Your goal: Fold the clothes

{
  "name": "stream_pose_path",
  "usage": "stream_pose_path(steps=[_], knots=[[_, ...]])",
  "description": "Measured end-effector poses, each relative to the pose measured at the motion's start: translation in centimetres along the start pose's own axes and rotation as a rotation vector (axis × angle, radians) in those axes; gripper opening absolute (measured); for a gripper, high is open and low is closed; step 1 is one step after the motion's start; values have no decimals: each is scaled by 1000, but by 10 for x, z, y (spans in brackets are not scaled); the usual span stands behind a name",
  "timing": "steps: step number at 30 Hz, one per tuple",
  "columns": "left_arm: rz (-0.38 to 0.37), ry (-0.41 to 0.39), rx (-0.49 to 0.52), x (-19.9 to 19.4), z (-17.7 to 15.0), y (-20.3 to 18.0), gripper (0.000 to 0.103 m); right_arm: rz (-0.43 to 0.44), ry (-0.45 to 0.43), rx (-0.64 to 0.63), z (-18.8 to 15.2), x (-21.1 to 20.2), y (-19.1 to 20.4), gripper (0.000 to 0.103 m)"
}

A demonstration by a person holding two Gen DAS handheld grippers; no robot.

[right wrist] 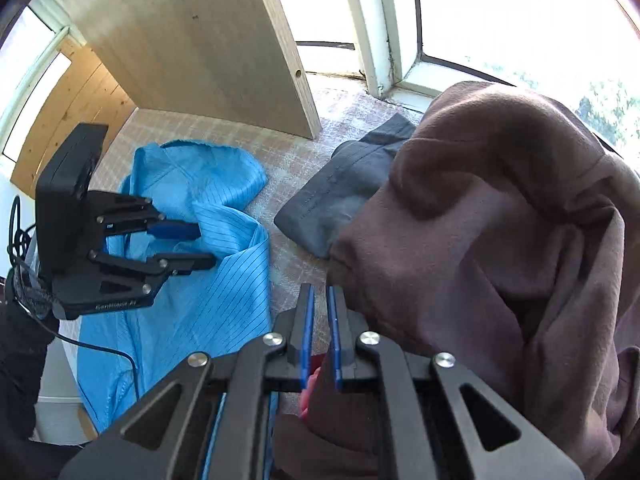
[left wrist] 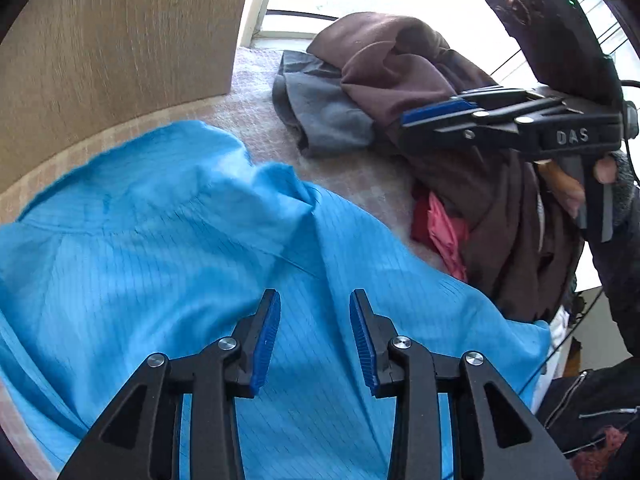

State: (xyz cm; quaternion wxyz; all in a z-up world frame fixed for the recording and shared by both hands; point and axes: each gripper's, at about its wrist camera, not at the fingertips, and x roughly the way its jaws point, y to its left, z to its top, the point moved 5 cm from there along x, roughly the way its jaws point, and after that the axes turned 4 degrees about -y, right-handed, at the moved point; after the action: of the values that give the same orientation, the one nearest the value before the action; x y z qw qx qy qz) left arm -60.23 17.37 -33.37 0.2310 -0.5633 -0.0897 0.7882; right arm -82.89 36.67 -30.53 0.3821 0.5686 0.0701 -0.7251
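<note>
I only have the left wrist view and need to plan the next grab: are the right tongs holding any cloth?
Observer: No. The right tongs show a narrow gap with nothing pinched in it.
Operator: Where are their tips?
Observer: Close beside the left edge of the brown fleece garment, above the pale checked cover.
Operator: Anything I'm missing on my side?
Observer: A black cable from the left tongs trails across the light blue pinstriped shirt.
</note>
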Motion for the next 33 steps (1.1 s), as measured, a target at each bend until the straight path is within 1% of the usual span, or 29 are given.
stream_pose_path(steps=[1,4,5,8,9,10,11,12,13,15,16,17,18,19,21,23,25,26,27,28,29,31,32,33], knots=[[-23,1,-15,-1,-6,-2,34,12,9,-15,5,7,7,42],[-38,5,-16,5,-7,-14,34,42,38,-69,20,30,30,42],[-45,7,-14,8,-7,-20,34,31,51,-95,26,40,38,42],[-74,5,-32,18,-7,-26,33,-35,104,-174,36,70,54,42],[-86,4,-38,22,-8,-28,29,-42,126,-181,37,79,56,42],[-112,-4,-35,23,-8,-32,17,-42,148,-181,37,87,57,42],[-143,-17,-28,20,-8,-39,12,-37,164,-180,38,93,58,42],[-173,-31,-20,18,-9,-46,8,-32,171,-183,37,97,59,42],[-203,-45,-13,15,-9,-53,8,-27,178,-187,37,100,59,42],[-242,-69,29,6,-8,-68,8,-32,195,-201,35,104,61,18],[-252,-77,46,3,-7,-74,8,-43,206,-213,34,104,62,3],[-253,-86,55,0,-4,-78,9,-49,201,-232,34,99,64,3],[-252,-92,60,-2,-1,-80,14,-54,194,-253,33,94,67,3],[-237,-90,52,-2,-1,-76,18,-84,172,-262,36,88,66,3],[-207,-83,34,-2,1,-67,18,-151,125,-278,42,75,64,3],[-128,-82,11,-6,-5,-51,18,-225,80,-246,49,68,54,3],[-92,-86,-14,-13,-2,-28,18,-298,24,-221,58,58,43,4],[-74,-88,-27,-16,-1,-16,18,-265,17,-187,59,52,38,5],[-51,-88,-31,-17,0,-8,20,-217,18,-140,59,45,33,7],[-4,-87,-27,-18,3,9,20,-168,18,-93,57,38,29,14],[34,-86,-26,-20,6,21,20,-149,25,-85,54,34,29,25],[76,-96,-33,-26,7,36,20,-125,61,-86,45,33,38,38],[91,-108,-44,-31,6,44,20,-105,75,-91,41,37,44,40],[89,-124,-47,-40,7,48,20,-85,89,-98,37,41,52,40]])
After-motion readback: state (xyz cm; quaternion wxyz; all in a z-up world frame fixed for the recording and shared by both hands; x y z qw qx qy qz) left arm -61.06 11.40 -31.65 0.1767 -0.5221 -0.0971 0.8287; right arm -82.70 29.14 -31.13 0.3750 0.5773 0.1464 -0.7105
